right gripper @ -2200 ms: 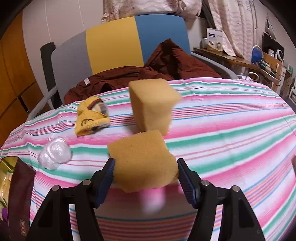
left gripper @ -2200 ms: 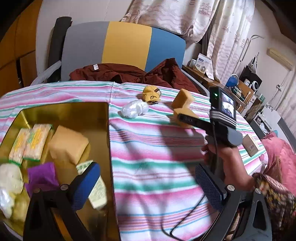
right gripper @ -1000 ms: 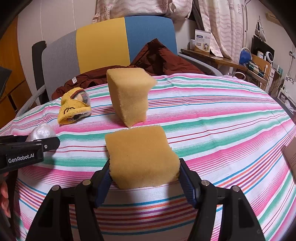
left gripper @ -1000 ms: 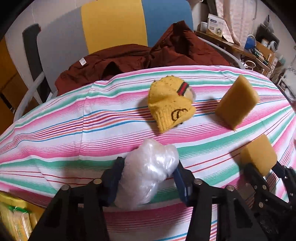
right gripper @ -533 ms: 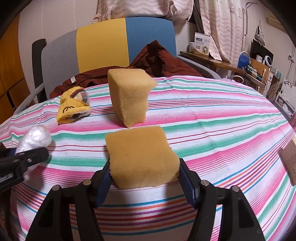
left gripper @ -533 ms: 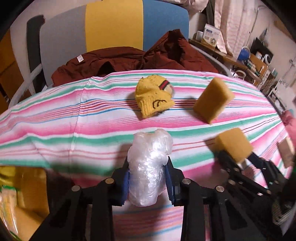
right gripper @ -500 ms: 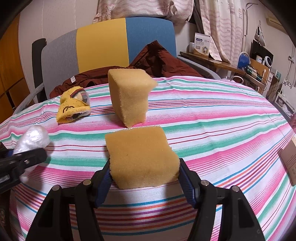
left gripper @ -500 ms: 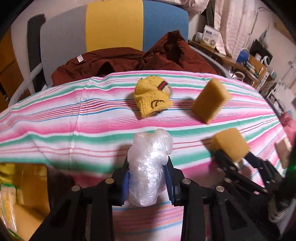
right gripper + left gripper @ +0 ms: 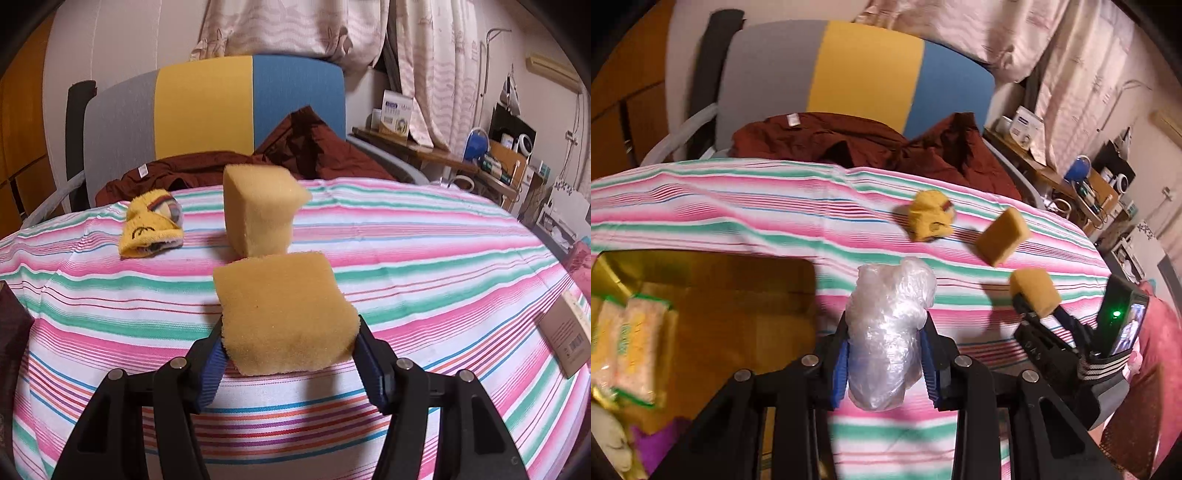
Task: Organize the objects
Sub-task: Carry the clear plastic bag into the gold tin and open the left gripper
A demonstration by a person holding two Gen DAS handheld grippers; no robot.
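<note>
My left gripper is shut on a crumpled clear plastic bag and holds it above the striped tablecloth, just right of the gold tray. My right gripper is shut on a yellow sponge, lifted off the cloth; it also shows in the left wrist view. A second yellow sponge stands on the cloth behind it. A yellow knit hat lies to its left.
The tray holds green-edged snack packets, a purple item and a white item. A brown cardboard box lies at the table's right edge. A chair with a dark red garment stands behind the table.
My left gripper has pulled back and swung left with the plastic bag, so the gold tray is in view again. My right gripper has kept its hold on the sponge and raised it slightly.
</note>
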